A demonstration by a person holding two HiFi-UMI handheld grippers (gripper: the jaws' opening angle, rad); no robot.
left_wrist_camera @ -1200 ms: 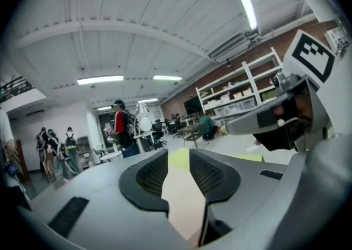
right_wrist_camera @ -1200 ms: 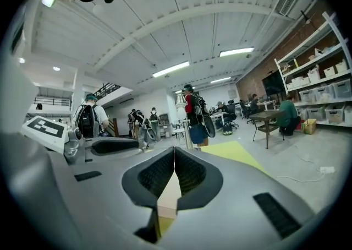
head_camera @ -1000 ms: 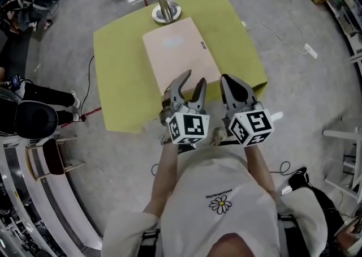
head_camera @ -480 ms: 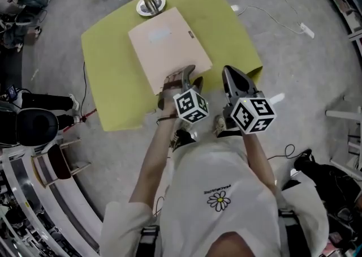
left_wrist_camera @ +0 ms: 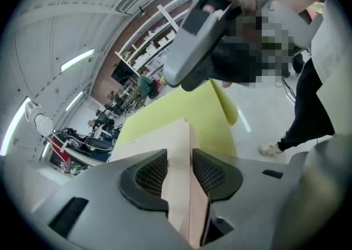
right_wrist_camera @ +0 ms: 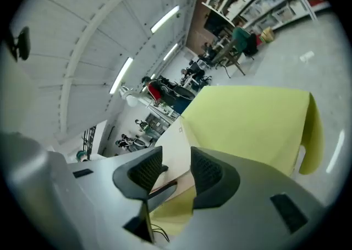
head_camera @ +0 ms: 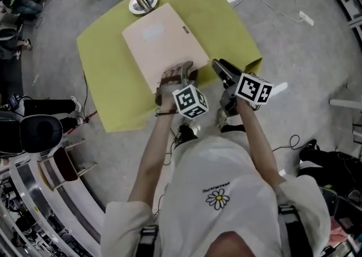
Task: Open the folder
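A beige folder (head_camera: 158, 41) lies closed on the yellow-green table cloth (head_camera: 226, 29). My left gripper (head_camera: 180, 72) is at the folder's near edge. In the left gripper view that edge (left_wrist_camera: 177, 139) runs between the pads and fills the gap of the left gripper (left_wrist_camera: 179, 174); its jaws have just been closing on it. My right gripper (head_camera: 220, 69) hovers just right of the folder's near right corner. Its jaws have just been opening, and the right gripper (right_wrist_camera: 175, 173) holds nothing; the folder's corner (right_wrist_camera: 176, 144) shows beyond the gap.
A lamp with a round base (head_camera: 140, 4) stands on the cloth just behind the folder. A cable and power strip (head_camera: 305, 18) lie on the floor at the right. A dark chair (head_camera: 39, 131) stands left of the table. The cloth hangs over the table's near edge.
Both grippers have come down and forward to the folder's near edge and rolled. The left one now has the edge between its jaws. The right one, shut before, now stands open.
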